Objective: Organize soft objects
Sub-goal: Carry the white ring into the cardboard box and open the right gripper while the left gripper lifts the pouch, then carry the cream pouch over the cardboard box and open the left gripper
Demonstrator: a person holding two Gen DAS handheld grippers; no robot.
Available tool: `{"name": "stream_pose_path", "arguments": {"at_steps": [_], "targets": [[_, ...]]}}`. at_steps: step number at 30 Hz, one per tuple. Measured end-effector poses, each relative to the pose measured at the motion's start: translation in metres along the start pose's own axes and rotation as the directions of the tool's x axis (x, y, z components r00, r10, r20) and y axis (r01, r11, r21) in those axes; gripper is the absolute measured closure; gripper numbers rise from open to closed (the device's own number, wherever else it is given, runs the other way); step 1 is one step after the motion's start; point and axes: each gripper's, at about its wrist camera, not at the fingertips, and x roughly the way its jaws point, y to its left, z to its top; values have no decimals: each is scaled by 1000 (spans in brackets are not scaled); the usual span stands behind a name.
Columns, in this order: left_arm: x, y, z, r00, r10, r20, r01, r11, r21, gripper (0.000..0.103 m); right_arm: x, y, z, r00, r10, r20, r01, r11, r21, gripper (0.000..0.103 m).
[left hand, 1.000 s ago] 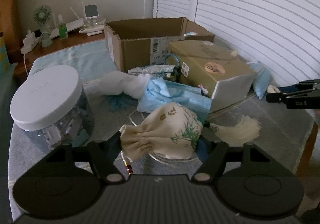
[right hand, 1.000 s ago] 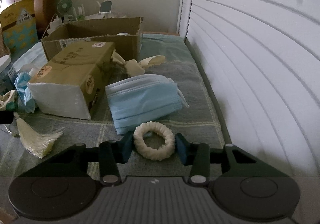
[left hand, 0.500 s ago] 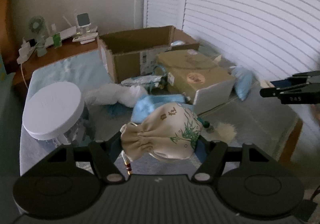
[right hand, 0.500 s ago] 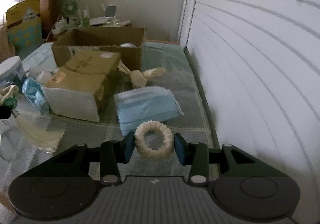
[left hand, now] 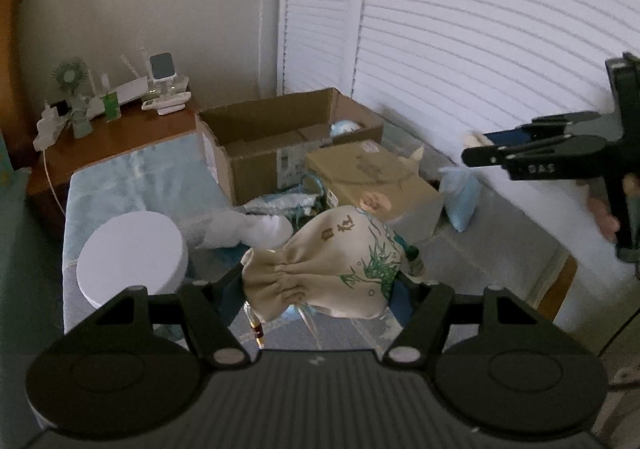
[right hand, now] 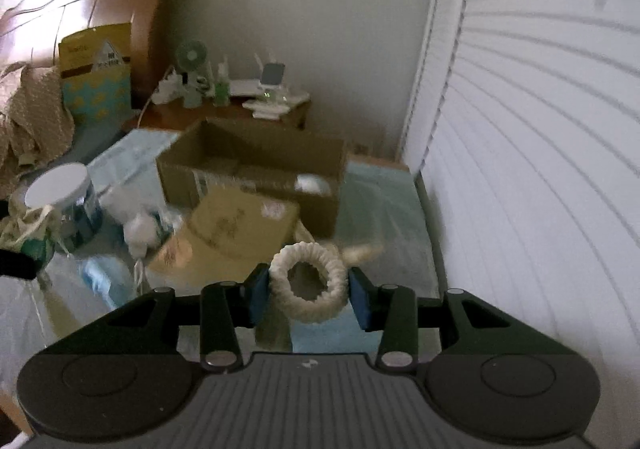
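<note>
My left gripper (left hand: 318, 285) is shut on a cream drawstring pouch (left hand: 332, 265) with green bamboo print, held high above the bed. My right gripper (right hand: 307, 291) is shut on a white ribbed hair scrunchie (right hand: 307, 281), also lifted. The right gripper shows in the left wrist view (left hand: 520, 153) at the right. An open cardboard box (left hand: 276, 141) stands at the back; it also shows in the right wrist view (right hand: 256, 165). A pale blue face mask (left hand: 460, 197) and a white soft bundle (left hand: 244, 229) lie on the bed.
A tan tissue box (left hand: 372, 177) lies in front of the cardboard box. A jar with a white lid (left hand: 130, 257) stands at the left. A wooden nightstand (left hand: 108, 133) with a small fan and gadgets is behind. White slatted shutters (left hand: 480, 49) line the right side.
Both grippers have risen well above the bed with the pouch and the scrunchie still held. The views now look down on the cardboard box from higher up.
</note>
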Motion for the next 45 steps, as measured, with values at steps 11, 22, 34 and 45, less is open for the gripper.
{"name": "stream_pose_path", "arguments": {"at_steps": [11, 22, 34, 45], "targets": [[-9, 10, 24, 999, 31, 25, -32, 999, 9, 34, 28, 10, 48, 997, 60, 49, -57, 997, -52, 56], [-10, 16, 35, 996, 76, 38, -76, 997, -5, 34, 95, 7, 110, 990, 134, 41, -131, 989, -71, 55], [11, 20, 69, 996, 75, 50, -77, 996, 42, 34, 119, 6, 103, 984, 174, 25, -174, 985, 2, 0], [52, 30, 135, 995, 48, 88, -56, 995, 83, 33, 54, 0, 49, 993, 114, 21, -115, 987, 112, 0]]}}
